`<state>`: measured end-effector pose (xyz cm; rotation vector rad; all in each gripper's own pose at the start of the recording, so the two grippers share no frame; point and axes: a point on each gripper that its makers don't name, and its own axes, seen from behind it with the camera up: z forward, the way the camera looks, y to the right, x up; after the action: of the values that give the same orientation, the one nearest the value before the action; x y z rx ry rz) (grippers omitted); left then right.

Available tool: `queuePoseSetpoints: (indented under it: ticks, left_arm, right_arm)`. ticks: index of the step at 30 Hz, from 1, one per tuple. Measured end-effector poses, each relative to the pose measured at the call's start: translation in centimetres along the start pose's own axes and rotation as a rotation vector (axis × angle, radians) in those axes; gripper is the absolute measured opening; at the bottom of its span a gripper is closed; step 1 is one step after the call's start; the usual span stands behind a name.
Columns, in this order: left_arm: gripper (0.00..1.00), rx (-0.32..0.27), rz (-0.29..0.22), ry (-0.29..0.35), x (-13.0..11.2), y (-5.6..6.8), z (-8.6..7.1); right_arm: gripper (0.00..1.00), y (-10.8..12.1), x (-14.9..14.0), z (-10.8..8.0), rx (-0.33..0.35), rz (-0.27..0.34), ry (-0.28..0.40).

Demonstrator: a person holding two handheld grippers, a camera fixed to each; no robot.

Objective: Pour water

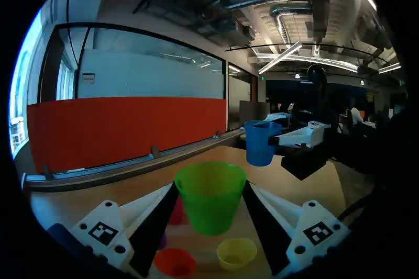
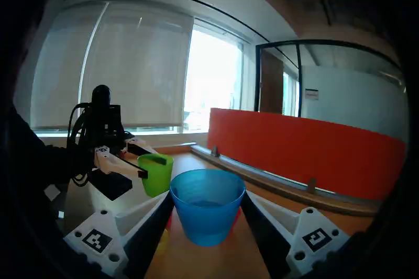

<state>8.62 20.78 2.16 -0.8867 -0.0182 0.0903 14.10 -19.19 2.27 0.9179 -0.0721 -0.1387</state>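
Note:
In the left gripper view my left gripper (image 1: 210, 205) is shut on a green plastic cup (image 1: 210, 195), held upright above the table. Farther off, the right gripper (image 1: 285, 143) holds a blue cup (image 1: 259, 143). In the right gripper view my right gripper (image 2: 207, 213) is shut on that blue cup (image 2: 207, 205), upright, with a little water showing at its bottom. Across from it the left gripper (image 2: 131, 166) carries the green cup (image 2: 156, 173). The two cups are apart, both lifted off the wooden table (image 2: 220, 260).
On the table under the green cup stand a small yellow cup (image 1: 236, 253), an orange-red cup (image 1: 175, 262) and a pinkish cup (image 1: 177, 211). An orange partition (image 1: 125, 127) with a rail runs along the table's far side. Office desks lie beyond.

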Motion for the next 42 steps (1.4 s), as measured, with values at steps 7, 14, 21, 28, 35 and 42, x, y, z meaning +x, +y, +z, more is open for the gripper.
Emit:
queuePoseSetpoints:
  ticks: [7,14,21,28,35,42]
  left_arm:
    - [0.87,-0.004,-0.007,0.003,-0.5,0.3,-0.3]
    - [0.87,-0.016,-0.001,0.000,-0.9,1.0,-0.6]
    - [0.87,-0.022,0.008,0.001,-1.1,1.6,-0.8]
    - [0.87,-0.029,-0.004,0.003,-1.4,1.9,-0.9]
    - [0.87,-0.035,-0.004,-0.004,-1.9,2.4,-0.9]
    - [0.87,-0.042,-0.002,0.001,-1.7,2.8,-0.9]
  right_arm:
    - [0.90,-0.1,0.9,0.6,0.014,-0.046,0.009]
    - [0.90,-0.3,1.8,1.4,0.029,-0.135,0.006]
    - [0.90,-0.4,3.2,2.3,0.046,-0.212,0.012]
    - [0.90,-0.6,4.9,3.2,0.055,-0.300,0.019]
    - [0.90,-1.1,6.4,4.2,0.070,-0.379,0.023]
    - [0.90,-1.2,7.3,5.3,0.074,-0.467,0.019]
